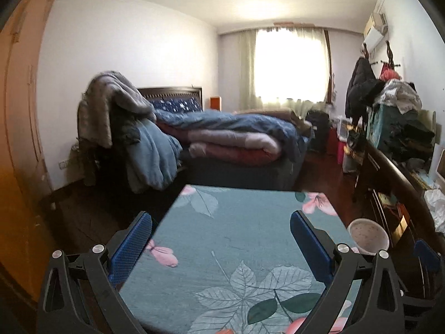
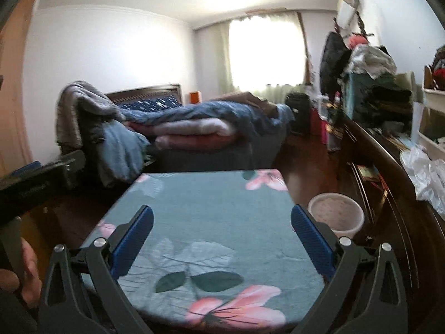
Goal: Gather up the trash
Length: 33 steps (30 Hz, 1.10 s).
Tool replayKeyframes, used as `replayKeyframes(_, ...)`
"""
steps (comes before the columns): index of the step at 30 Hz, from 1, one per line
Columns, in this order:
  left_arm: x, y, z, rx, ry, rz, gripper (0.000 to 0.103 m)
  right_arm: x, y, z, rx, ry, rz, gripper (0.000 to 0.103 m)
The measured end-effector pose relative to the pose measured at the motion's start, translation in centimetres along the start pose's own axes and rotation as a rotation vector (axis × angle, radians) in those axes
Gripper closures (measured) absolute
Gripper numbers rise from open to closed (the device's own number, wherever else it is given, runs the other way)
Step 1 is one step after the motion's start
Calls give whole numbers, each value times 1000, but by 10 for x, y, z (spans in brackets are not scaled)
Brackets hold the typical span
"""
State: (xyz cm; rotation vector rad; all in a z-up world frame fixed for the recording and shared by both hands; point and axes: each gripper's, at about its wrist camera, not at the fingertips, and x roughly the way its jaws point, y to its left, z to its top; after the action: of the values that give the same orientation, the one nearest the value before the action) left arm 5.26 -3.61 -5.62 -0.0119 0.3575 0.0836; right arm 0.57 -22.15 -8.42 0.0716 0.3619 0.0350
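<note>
Left tongs: wide open, blue pads far apart, nothing between them; they hang over the near half of the bench, aimed toward its far edge.
Right tongs: wide open too, holding nothing, level over the near part of the bench.
Bench: teal cloth printed with pink flowers and grey leaves covers the whole top; no loose trash shows on it in either view.
Bin: pale round bin with a speckled inside, standing on the floor just beside the right edge of the bench, between the bench and the dark wooden dresser.
Only in the right wrist view: the left tongs from the side at the left border, a dark body with a blue tip, and the person's left hand wrapped around its grip below; white shelving at the far right; this picture is slightly blurred.
Only in the left wrist view: a blue pad of the right tongs low at the right border, beyond the bin; an air conditioner high on the right wall.
Both views: a bed piled with blue and pink quilts beyond the far edge of the bench, a bright curtained window behind it, crumpled white plastic on the dresser top.
</note>
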Motion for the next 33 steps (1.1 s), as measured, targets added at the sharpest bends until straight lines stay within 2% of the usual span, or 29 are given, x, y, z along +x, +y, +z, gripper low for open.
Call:
replayKeyframes(4,-23,14,4,-16,-37,-49,4,-24,14,11,-28,-51,-3,4)
replayKeyframes(8,-37,24,7,-35,-69,-38,4,-43,17,17,-40,-88,-18,4)
replayKeyframes(12,-40,31,8,-52,-67,-21,4,-51,19,19,-51,-115,-49,3)
replayKeyframes(33,-29,46,-1,-87,-25,4,4,-37,23,12,-60,-79,-60,4)
